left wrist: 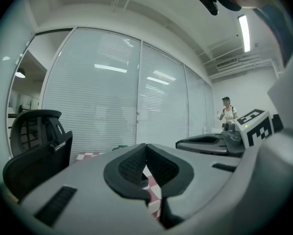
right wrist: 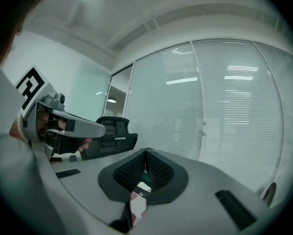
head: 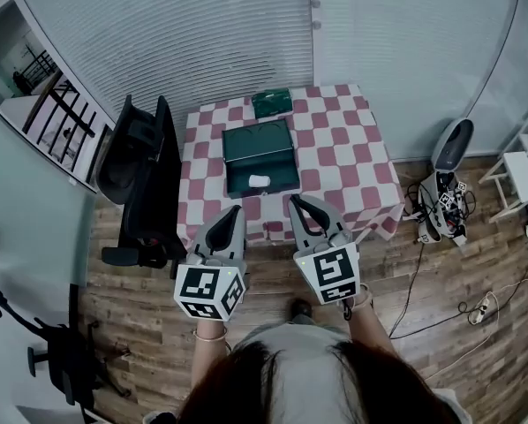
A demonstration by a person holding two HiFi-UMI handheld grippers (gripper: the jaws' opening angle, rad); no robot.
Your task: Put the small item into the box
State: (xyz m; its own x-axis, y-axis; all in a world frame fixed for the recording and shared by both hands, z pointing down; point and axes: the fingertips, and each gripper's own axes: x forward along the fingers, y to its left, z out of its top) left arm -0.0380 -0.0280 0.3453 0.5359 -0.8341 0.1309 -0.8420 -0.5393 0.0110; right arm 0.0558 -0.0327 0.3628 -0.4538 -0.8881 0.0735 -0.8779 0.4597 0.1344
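Observation:
A dark green open box (head: 260, 153) sits on the table with the red-and-white checked cloth (head: 343, 148). A small white item (head: 259, 181) lies inside the box near its front wall. Both grippers hover in front of the table's near edge, pointing towards it, short of the box. My left gripper (head: 236, 208) has its jaws together with nothing between them, as the left gripper view (left wrist: 145, 147) also shows. My right gripper (head: 295, 200) is shut and empty too, its tips meeting in the right gripper view (right wrist: 146, 152).
A green flat piece (head: 271, 102) lies at the table's far edge behind the box. A black office chair (head: 145, 175) stands against the table's left side. Cables and white devices (head: 441, 197) lie on the wooden floor to the right. A person (left wrist: 228, 112) stands far off.

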